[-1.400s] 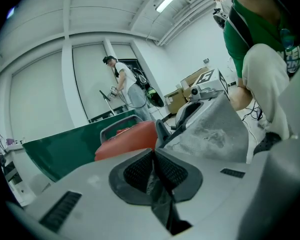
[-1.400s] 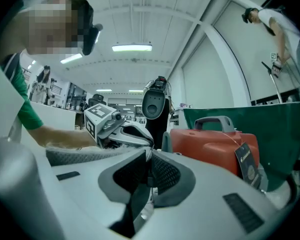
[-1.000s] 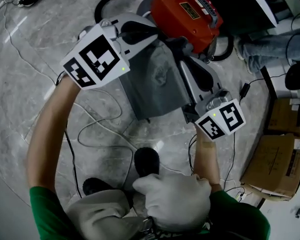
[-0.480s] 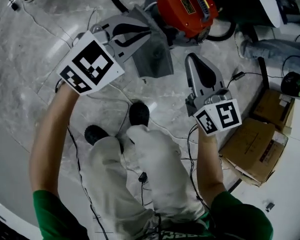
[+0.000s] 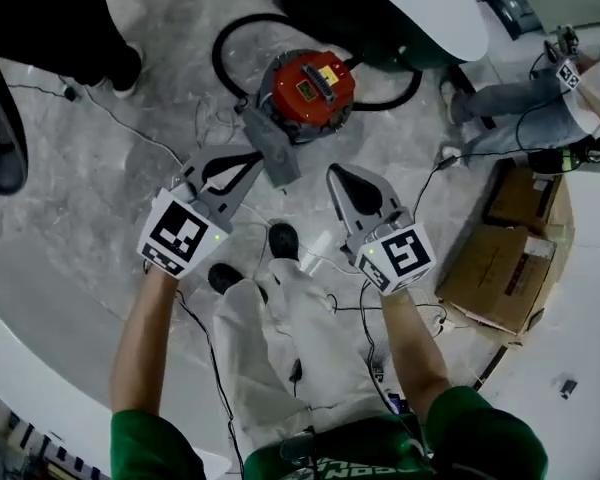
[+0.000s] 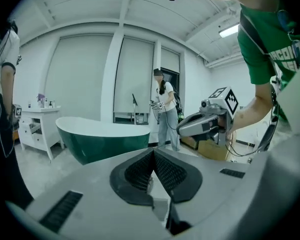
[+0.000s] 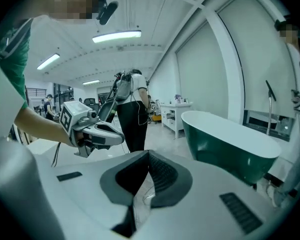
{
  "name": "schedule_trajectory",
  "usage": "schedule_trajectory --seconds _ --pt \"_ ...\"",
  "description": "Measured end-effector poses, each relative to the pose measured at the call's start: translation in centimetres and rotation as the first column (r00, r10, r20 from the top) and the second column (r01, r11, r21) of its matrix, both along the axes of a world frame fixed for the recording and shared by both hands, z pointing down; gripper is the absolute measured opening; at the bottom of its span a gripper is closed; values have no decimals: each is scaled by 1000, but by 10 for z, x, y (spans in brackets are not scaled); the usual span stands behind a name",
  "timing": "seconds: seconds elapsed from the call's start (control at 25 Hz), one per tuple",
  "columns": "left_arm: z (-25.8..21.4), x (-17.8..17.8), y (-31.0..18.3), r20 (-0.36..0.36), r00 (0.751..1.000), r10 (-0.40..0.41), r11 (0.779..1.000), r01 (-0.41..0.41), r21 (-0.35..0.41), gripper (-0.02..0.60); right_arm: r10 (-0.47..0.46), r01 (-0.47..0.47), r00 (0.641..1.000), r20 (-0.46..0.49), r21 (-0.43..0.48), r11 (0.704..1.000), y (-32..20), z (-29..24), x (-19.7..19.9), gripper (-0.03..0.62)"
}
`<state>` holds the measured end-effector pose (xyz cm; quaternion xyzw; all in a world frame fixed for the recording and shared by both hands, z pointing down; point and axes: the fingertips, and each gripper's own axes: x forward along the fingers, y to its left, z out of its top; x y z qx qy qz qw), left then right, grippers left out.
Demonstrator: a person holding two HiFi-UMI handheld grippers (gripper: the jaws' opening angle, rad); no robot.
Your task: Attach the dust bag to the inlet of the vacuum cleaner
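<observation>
- On the floor [image 5: 90, 188], in the head view, the red vacuum cleaner [image 5: 313, 93] is sitting at 12 o'clock from the person's shoes [image 5: 282, 240]. The grey dust bag [image 5: 275, 148] is lying at the machine's 7 o'clock, with its upper end touching the red body.
- Neither gripper is holding the bag, so it is probably resting only on its own fit. The head view is not showing whether its collar is fully seated on the inlet.
- If the collar is only partly on, the bag's weight dragging on the floor could be pulling it back off.
- The shoes are standing near the bag's 6 o'clock end, and loose cables [image 5: 195, 133] are trailing beside it. A step forward risks treading on the bag or snagging a cable and tugging the machine away.
- The black hose [image 5: 223, 48] is looping round the vacuum's 10 o'clock side. Shifting the machine could be swinging that loop against the bag.
- The bag's long axis is running from roughly 11 o'clock to 5 o'clock. Its near-vacuum end is pointing up-left at the body and its free end is pointing down-right toward the person.
- The left gripper [image 6: 153, 151] is pointing out over the room, clear of the bag. Its jaws are pressing together on nothing.
- The right gripper [image 7: 148, 154] is hovering at the bag's 4 o'clock, apart from it. Its jaws have just been closing and are now meeting pad to pad, with nothing between them.
</observation>
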<state>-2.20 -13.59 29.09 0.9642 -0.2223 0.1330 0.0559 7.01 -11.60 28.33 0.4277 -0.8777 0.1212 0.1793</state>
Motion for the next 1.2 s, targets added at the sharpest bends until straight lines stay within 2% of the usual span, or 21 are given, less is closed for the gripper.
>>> schedule_trajectory --seconds 0.08,0.28,0.48,0.8,1.2 --pt "-41 0 12 -29 999 -12 999 11 -34 5 4 -4 1000 9 -4 1000 12 -42 1 8" --pt "-121 13 25 -106 994 -21 995 10 -100 5 81 -82 996 22 25 996 30 -130 20 8" --pt "-179 43 55 -123 992 -7 989 -12 -151 5 143 -144 989 37 24 989 51 -198 54 8" --pt "-253 134 55 -146 989 23 989 -44 -141 5 200 -202 978 52 39 979 52 -266 143 8" --pt "-291 270 36 -184 980 -71 987 43 -154 5 146 -149 988 54 41 988 36 -295 270 8"
